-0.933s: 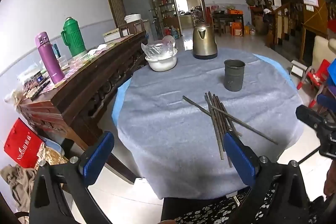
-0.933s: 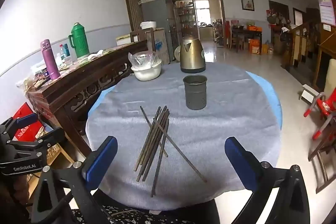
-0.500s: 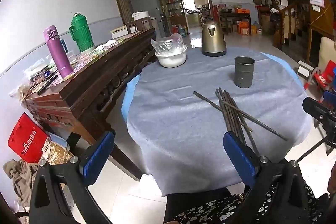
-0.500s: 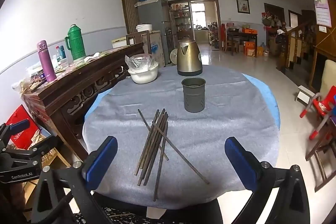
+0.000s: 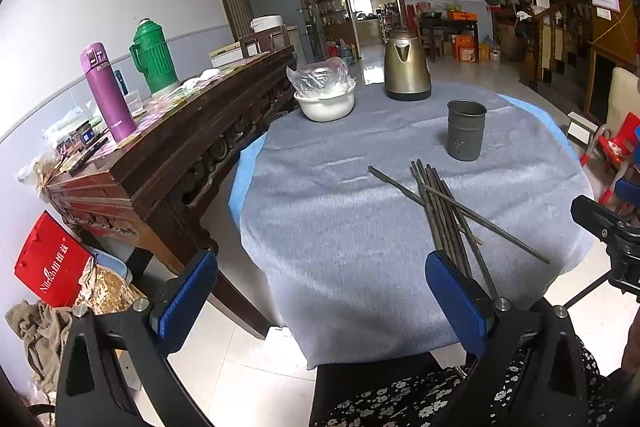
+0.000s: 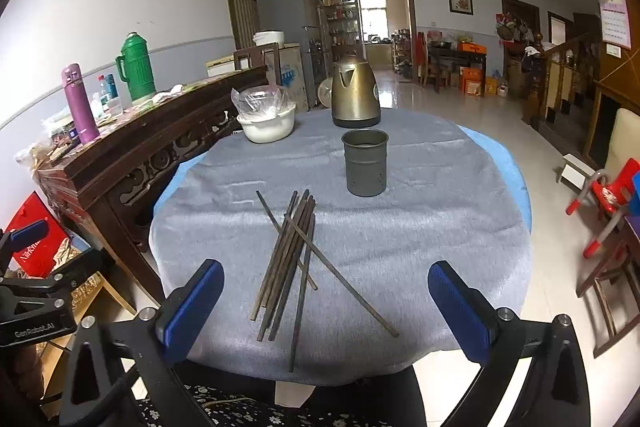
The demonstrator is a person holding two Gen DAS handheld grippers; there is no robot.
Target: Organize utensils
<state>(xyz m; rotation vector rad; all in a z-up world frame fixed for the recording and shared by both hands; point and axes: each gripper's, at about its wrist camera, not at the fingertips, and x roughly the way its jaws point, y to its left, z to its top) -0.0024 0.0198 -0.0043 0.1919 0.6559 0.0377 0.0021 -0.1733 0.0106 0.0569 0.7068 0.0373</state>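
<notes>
Left tool: spread wide, empty.
Right tool: spread wide, empty.
Chopsticks: near cup; ends hidden in left view.

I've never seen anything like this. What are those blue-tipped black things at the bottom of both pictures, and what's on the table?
No robot here: a person holds a two-finger tool in each hand, with a camera looking along its fingers. One picture comes from the left hand-held gripper, the other from the right hand-held gripper. Both are open and hold nothing. On the grey-covered table lie loose chopsticks, beyond them a metal cup, a kettle and a white bowl.
</notes>
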